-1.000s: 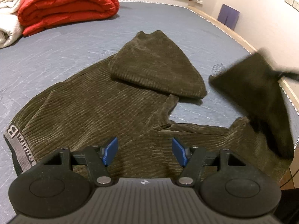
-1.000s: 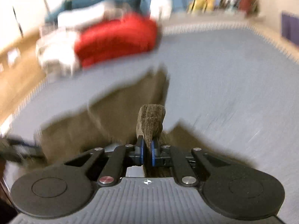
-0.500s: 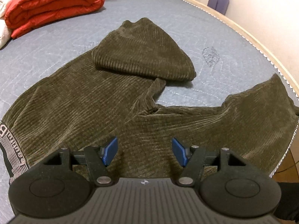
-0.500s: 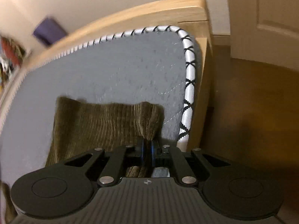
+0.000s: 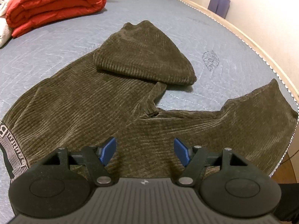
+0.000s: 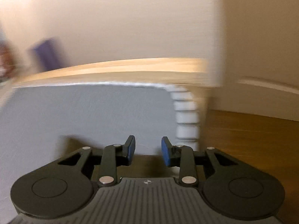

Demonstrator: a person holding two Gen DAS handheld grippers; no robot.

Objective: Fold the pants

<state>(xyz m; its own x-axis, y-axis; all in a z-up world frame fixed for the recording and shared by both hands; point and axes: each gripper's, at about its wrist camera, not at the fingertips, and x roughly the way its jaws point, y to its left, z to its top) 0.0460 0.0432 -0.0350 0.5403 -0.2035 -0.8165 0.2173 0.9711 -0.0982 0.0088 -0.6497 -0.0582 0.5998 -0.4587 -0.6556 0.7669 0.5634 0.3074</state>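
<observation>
Olive corduroy pants [image 5: 115,100] lie spread on the grey mattress [image 5: 56,44], one leg doubled back on itself, the other stretched to the mattress edge. The right gripper [image 6: 147,149], clamped on that leg's cuff a moment ago, has let go and now gapes empty. The left gripper [image 5: 144,149] hovers open above the crotch. Folding can likely begin. Beyond the pants sits a red quilt [image 5: 54,1].

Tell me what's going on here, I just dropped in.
A person with a handheld tool in each hand is folding olive corduroy pants on a grey mattress. One leg is doubled back on itself; the other leg lies spread toward the mattress edge. The left tool hovers open over the pants. The right tool is open and empty near the mattress corner, its view blurred.
</observation>
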